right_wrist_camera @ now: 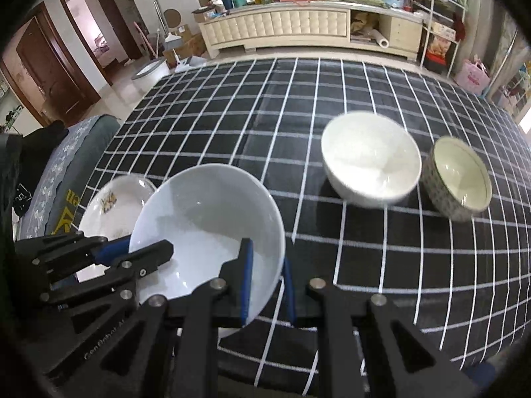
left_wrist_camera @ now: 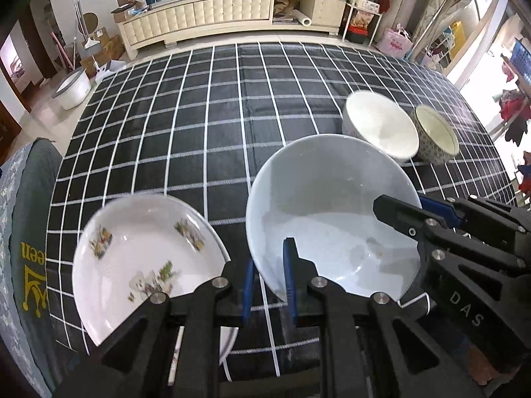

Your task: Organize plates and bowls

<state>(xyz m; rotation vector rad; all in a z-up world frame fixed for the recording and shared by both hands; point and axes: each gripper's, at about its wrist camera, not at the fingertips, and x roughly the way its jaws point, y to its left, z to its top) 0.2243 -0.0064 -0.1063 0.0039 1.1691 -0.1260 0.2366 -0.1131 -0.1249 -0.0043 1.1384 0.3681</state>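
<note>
Item 1, large white bowl [left_wrist_camera: 328, 205]: sits at the near edge of the table on a black checked tablecloth [left_wrist_camera: 199, 116]. Its near rim is hidden behind my own tongs, and whether its base touches the cloth cannot be made out.

Item 2, left tongs [left_wrist_camera: 268, 255]: pinching the bowl's left rim, one blue pad inside the wall and one outside.

Item 3, right tongs [right_wrist_camera: 267, 253]: pinching the opposite rim in the same way.

Item 4, plate [left_wrist_camera: 146, 252]: white with small printed pictures, lying just left of the large bowl. Its near edge is covered by my left tongs. In the right view most of it is behind the bowl. The prints are too blurred to read.

Item 5, medium white bowl [right_wrist_camera: 368, 159]: upright, farther back on the right.

Item 6, small patterned bowl [right_wrist_camera: 461, 179]: just beside item 5. I cannot tell whether they touch.

Item 7, grey cushion [left_wrist_camera: 30, 248]: at the table's left side, its yellow lettering cut off.
</note>
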